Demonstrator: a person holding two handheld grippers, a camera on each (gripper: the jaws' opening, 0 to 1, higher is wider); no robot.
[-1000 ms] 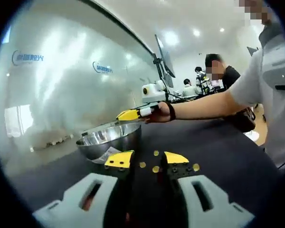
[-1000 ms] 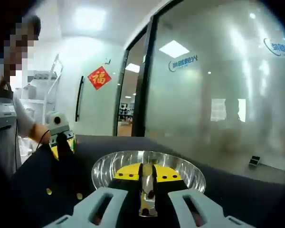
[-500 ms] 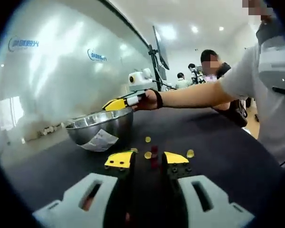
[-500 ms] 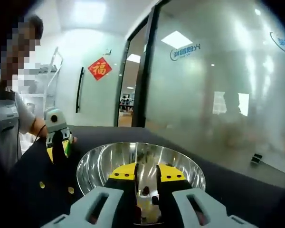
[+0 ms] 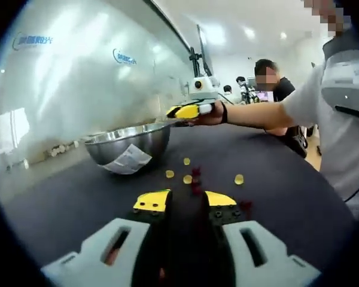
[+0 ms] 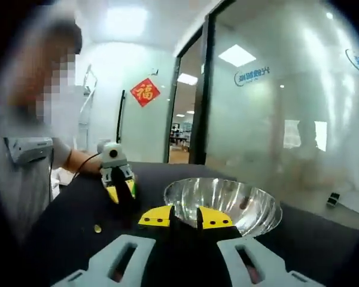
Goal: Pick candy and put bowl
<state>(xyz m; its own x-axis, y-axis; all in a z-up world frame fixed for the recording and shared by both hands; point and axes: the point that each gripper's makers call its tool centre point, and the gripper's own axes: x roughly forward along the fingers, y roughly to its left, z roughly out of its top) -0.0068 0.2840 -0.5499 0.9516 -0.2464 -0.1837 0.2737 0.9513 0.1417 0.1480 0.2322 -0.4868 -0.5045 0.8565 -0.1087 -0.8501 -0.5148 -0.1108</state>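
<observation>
In the left gripper view, the left gripper [image 5: 182, 200] sits low over the black table [image 5: 287, 203], its yellow-tipped jaws apart with nothing between them. Ahead of the tips lie loose candies: yellow candies [image 5: 187, 179] and a few dark red candies [image 5: 195, 171] scattered on the tabletop. A steel bowl [image 5: 131, 142] stands at the left beyond them, a paper label [image 5: 127, 160] stuck to its outer wall. The right gripper [image 5: 185, 111], held by a person's hand [image 5: 212, 115], hovers at the bowl's far rim.

In the right gripper view, the right gripper [image 6: 184, 216] has its jaws slightly parted and empty, just in front of the steel bowl [image 6: 227, 200]. The left gripper [image 6: 116, 179] stands to the left over the table [image 6: 78, 221], with one yellow candy [image 6: 97, 228] lying nearby.
</observation>
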